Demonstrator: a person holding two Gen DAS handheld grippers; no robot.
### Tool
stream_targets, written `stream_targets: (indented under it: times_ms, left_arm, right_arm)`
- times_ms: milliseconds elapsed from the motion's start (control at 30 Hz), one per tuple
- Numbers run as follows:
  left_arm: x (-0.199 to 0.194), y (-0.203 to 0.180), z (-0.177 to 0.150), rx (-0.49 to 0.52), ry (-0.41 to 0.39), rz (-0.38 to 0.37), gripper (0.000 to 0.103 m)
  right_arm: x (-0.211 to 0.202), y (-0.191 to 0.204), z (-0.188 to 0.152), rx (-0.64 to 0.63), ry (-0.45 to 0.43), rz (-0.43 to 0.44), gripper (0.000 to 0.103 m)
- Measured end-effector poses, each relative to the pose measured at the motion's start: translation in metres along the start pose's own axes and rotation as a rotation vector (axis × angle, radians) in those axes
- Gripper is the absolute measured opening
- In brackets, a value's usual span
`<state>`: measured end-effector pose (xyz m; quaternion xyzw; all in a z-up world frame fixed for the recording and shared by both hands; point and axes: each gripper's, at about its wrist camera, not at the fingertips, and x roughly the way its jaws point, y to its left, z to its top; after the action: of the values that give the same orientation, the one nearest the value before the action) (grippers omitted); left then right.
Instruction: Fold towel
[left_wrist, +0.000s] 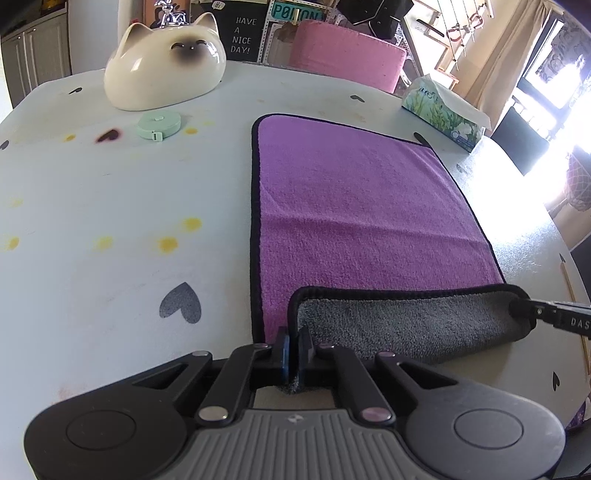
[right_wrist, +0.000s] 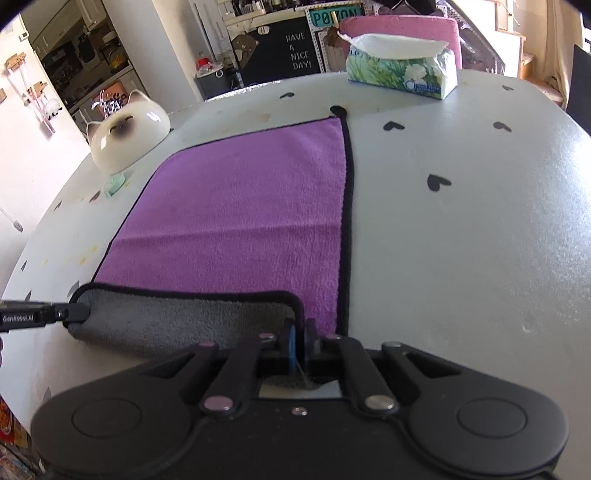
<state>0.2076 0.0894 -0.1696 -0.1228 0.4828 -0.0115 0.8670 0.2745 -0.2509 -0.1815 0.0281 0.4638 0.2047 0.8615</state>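
Left wrist view, left to right: cream ceramic cat-shaped bowl (left_wrist: 164, 62) at upper left, mint round tape measure (left_wrist: 159, 125) below it, purple microfibre towel with black trim (left_wrist: 351, 206) flat on the pale heart-printed bench (left_wrist: 110, 221) at centre. The left hand-held gripper (left_wrist: 294, 349) is clenched on the towel's near left corner; the right hand-held gripper (right_wrist: 300, 341) likewise pinches the near right corner. The grey underside is turned up along the lower edge: first fold begun. Next, both corners should travel together to the far edge. The green tissue box (left_wrist: 445, 114) at upper right lies clear of that path.

Purple towel (left_wrist: 354, 206) on table (left_wrist: 110, 206), near edge turned up grey, left tool (left_wrist: 294, 341) pinching its corner
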Motion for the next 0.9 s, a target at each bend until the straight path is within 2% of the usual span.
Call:
stream_targets:
  times_ms: [400, 900]
  left_arm:
    - [-0.004, -0.001, 0.006, -0.003, -0.018, 0.014, 0.004]
    - [0.001, -0.004, 0.044, 0.003, -0.059, 0.038, 0.004]
  right_arm:
    - [-0.001, 0.001, 0.015, -0.008, -0.038, -0.008, 0.004]
    - [0.004, -0.004, 0.043, -0.004, -0.065, -0.010, 0.004]
